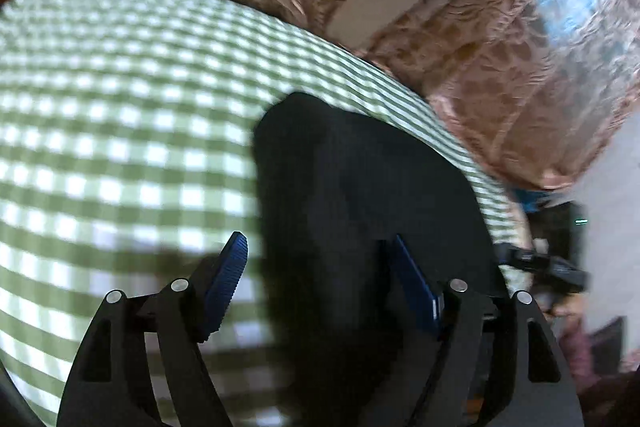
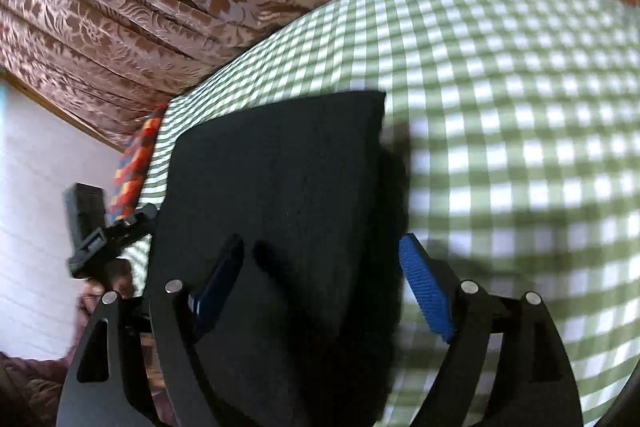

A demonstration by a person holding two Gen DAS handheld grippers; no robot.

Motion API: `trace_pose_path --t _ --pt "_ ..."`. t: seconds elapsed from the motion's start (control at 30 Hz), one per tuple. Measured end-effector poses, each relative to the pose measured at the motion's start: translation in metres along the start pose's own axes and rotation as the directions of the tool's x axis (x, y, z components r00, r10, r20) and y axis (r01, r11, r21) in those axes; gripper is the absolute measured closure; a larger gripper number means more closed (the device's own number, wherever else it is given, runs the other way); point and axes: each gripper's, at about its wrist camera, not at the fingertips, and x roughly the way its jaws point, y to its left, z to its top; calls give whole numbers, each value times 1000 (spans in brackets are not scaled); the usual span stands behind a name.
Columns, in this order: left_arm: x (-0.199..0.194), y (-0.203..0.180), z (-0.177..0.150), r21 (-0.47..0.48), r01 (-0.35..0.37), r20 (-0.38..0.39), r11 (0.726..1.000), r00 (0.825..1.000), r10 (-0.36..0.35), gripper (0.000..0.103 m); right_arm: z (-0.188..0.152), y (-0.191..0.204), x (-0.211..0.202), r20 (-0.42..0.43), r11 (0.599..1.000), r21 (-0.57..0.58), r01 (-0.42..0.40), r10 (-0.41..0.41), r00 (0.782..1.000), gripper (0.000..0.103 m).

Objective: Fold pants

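Observation:
The black pants [image 1: 360, 187] lie folded in a compact dark stack on the green-and-white checked cloth [image 1: 120, 107]. My left gripper [image 1: 320, 247] is open, its blue pads [image 1: 228, 279] spread on either side of the near edge of the pants, holding nothing. In the right wrist view the pants [image 2: 280, 179] lie as a flat dark rectangle on the checked cloth [image 2: 500, 107]. My right gripper [image 2: 320, 247] is open above the near right edge of the pants, one blue pad [image 2: 428, 291] over the cloth, the other over the fabric. Both views are motion-blurred.
Brown floral curtains [image 1: 460, 47] hang behind the surface. The other gripper shows at the right edge of the left wrist view [image 1: 548, 267] and at the left of the right wrist view [image 2: 100, 231]. A red-orange patterned cloth [image 2: 136, 163] lies at the surface's far edge.

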Motion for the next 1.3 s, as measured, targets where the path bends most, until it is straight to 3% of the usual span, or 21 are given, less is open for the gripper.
trace_pose_path --t 0.1,0.17,0.23,0.37,0.43,0.53,0.6,0.77,0.97,1.17,1.27,1.3 --pt "7 4 -14 -31 124 -60 992 990 -126 30 -10 -12 10 -54 997 53 -58 61 997 24" --pt "22 4 -21 -45 149 -119 988 981 -154 30 -15 -14 20 -92 995 59 -80 85 992 29" --pt "33 0 -27 -44 178 -143 983 973 -183 34 -15 -15 24 -94 994 62 -91 97 991 41" --pt "26 -11 -25 -11 213 -82 977 974 -213 61 -12 -3 16 -73 995 4 -98 98 992 61" --pt "16 -21 -20 26 234 -54 972 971 -232 63 -4 21 3 -47 993 -87 -79 75 996 64" --pt "-3 -37 -4 85 251 8 964 968 -253 64 16 36 -3 -6 987 -136 -87 87 996 64" --pt "-10 -43 12 124 236 44 964 969 -243 64 41 42 0 23 982 -165 -91 97 995 64" --pt "-2 -46 64 193 122 106 974 984 -144 63 98 45 34 40 979 -192 -61 70 997 63" --pt "20 -22 126 202 19 108 979 993 -41 63 161 40 79 28 981 -190 -39 45 999 61" --pt "40 16 163 147 -41 88 988 996 28 58 186 23 121 -3 984 -178 -22 22 1000 58" --pt "61 42 160 116 -95 33 989 995 91 54 181 -4 141 -18 992 -120 -38 36 999 42" --pt "65 49 155 110 -100 30 989 995 98 52 179 -9 141 -11 993 -103 -64 63 998 41"
